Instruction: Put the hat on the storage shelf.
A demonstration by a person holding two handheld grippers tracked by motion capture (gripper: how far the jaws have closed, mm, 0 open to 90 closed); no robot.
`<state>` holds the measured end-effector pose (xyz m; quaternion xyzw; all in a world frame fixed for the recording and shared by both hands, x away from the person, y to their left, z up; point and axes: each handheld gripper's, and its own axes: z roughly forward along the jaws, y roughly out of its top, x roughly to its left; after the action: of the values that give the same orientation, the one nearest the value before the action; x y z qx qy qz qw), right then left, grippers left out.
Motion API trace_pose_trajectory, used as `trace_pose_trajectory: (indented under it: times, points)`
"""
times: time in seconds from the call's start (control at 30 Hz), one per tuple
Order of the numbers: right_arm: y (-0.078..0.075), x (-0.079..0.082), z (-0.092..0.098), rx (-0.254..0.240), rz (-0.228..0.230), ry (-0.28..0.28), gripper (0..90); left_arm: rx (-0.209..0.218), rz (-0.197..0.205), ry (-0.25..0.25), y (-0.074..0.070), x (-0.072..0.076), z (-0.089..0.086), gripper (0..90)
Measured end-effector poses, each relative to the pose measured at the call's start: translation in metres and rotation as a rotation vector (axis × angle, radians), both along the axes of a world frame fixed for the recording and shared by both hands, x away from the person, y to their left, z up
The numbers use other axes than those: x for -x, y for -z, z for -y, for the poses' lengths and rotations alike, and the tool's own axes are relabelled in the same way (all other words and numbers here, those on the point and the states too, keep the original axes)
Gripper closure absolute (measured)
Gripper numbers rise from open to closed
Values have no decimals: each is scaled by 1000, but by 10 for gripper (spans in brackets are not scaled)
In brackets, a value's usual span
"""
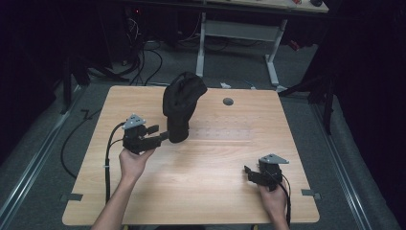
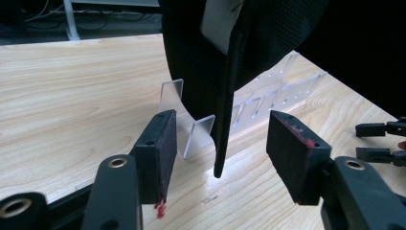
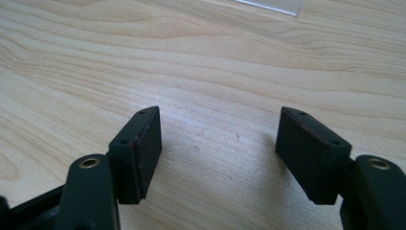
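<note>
left gripper [image 2: 218, 153]: jaws spread, hanging lower edge of black cap [image 2: 225, 86] sits between them, untouched | cap: upright on clear acrylic stand [image 2: 198, 134], mid-bench toward the far side, long axis vertical | right gripper [image 3: 218, 143]: jaws spread over bare bench [image 3: 201, 62], holding nothing, well apart from cap | nearer hand: left, by judgement.

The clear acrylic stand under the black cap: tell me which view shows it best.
The left gripper view: the clear stand stands close up between the open jaws, its upright plates and slotted base plain under the black cap. The high view gives a faint pale strip. The right gripper view catches one corner.
</note>
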<state>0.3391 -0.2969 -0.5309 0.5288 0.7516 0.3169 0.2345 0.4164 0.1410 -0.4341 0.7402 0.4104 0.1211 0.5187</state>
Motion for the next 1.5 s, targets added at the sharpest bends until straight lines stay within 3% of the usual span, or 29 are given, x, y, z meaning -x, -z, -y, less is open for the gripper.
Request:
trace_pose_trajectory:
  times: [0.23, 1.5]
  points:
    - [0, 0, 0, -1, -1, 1, 329, 40, -8, -2, -3, 7, -10, 422]
    - [0, 0, 0, -2, -1, 1, 329, 40, -10, -19, -1, 39, -34, 418]
